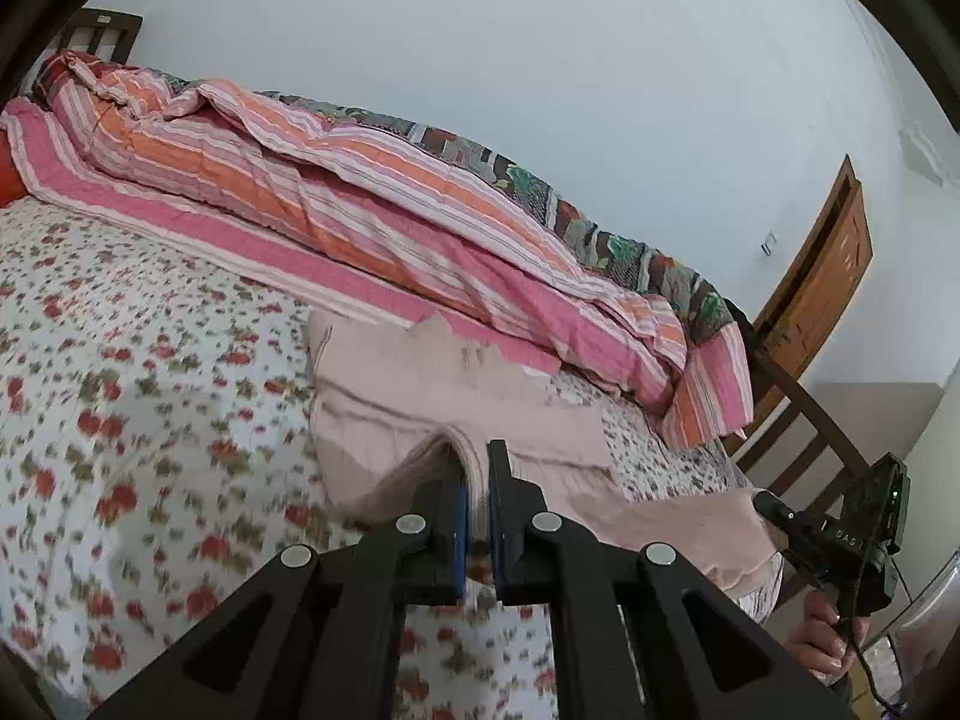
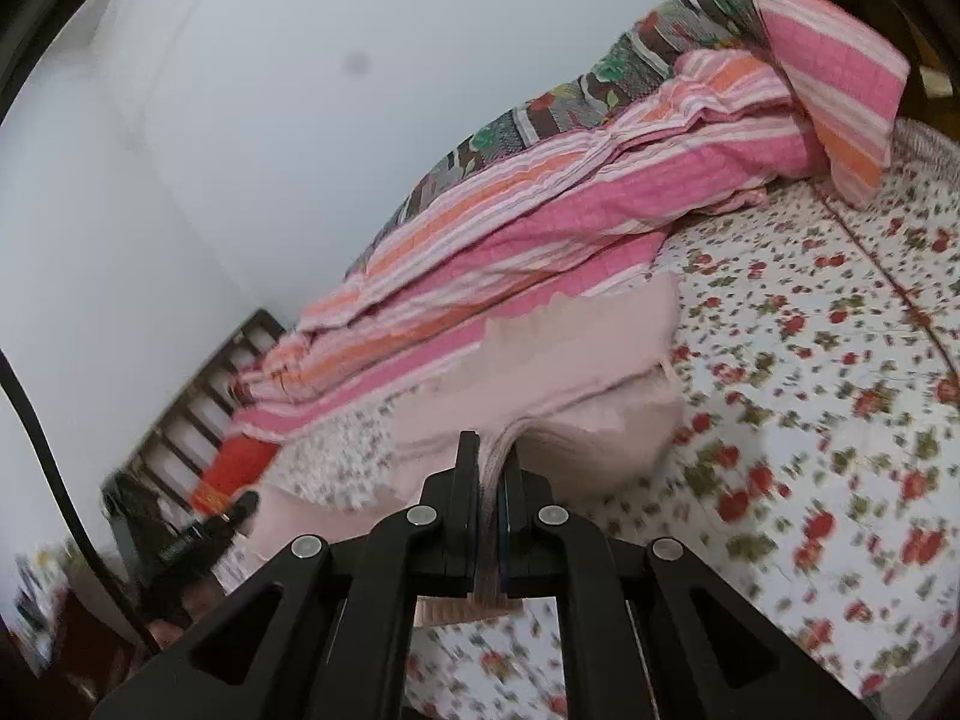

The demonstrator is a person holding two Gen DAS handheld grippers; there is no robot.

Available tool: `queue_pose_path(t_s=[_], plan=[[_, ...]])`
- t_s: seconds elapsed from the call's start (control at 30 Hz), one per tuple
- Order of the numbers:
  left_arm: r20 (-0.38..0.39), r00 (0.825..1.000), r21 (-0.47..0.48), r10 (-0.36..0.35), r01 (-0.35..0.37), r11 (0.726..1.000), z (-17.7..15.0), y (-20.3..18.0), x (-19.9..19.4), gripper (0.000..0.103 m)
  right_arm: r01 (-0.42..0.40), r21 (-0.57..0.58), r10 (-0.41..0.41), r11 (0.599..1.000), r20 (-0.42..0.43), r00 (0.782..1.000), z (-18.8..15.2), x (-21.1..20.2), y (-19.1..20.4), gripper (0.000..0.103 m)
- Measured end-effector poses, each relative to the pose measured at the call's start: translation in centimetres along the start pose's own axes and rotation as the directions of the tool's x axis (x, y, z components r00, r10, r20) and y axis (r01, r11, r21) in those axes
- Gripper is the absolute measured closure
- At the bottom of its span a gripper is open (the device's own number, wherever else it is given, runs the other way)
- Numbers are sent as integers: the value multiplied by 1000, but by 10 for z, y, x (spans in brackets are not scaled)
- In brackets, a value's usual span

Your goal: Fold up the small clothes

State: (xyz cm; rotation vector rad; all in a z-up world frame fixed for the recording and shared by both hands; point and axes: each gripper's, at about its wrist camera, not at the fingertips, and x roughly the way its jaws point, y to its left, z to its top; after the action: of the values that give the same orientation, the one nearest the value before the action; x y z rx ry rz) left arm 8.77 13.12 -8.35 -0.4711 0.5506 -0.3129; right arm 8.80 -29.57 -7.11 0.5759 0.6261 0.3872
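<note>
the left gripper [image 1: 475, 492] has its jaws pinching a bunched edge of the pale pink soft cloth garment [image 1: 420, 396]. the right gripper [image 2: 492, 480] has its jaws pinching another bunched edge of the same garment [image 2: 576, 360]. the near edge hangs up between the two grippers, and the rest lies flat on the bed, just in front of the quilt.

what could go wrong: each gripper holds only a thin bit of cloth, so a quick pull might make the edge slip out, and the garment would flop down in a heap. if one gripper goes faster than the other, the fold may end up crooked. the far end could also slide and catch on the pink and orange striped quilt [image 1: 336, 198], which lies just beside it. the views are blurry, so i cannot tell how many layers each pinch holds.

the bed has a white sheet with small red flowers [image 1: 120, 360]. the bunched quilt lies along the far side, next to a plain pale wall [image 1: 510, 48]. a dark wooden bed frame [image 1: 804, 414] shows at the right, and a brown wooden door [image 1: 822, 276] stands behind it.
</note>
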Motion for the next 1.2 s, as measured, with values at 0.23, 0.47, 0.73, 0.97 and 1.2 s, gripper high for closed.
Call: queue_pose_path(t_s=[0.23,0.47,0.73,0.97,1.2], plan=[[23,996,4,83,-83,997,35,8,44,97,4,59,-6,998,24,1000,43,41,-9,98],[14,991,-43,135,-134,990,58,29,100,97,-10,153,10,988,1,1000,78,99,-36,98],[-16,989,-56,146,-147,987,77,47,165,97,43,160,-34,986,-58,998,105,164,-64,98],[-60,984,-57,168,-171,984,89,63,225,96,154,101,-142,983,-123,982,119,217,-82,98],[-81,980,-99,183,-191,977,92,81,241,49,182,36,-177,983,-116,977,114,233,-89,60]])
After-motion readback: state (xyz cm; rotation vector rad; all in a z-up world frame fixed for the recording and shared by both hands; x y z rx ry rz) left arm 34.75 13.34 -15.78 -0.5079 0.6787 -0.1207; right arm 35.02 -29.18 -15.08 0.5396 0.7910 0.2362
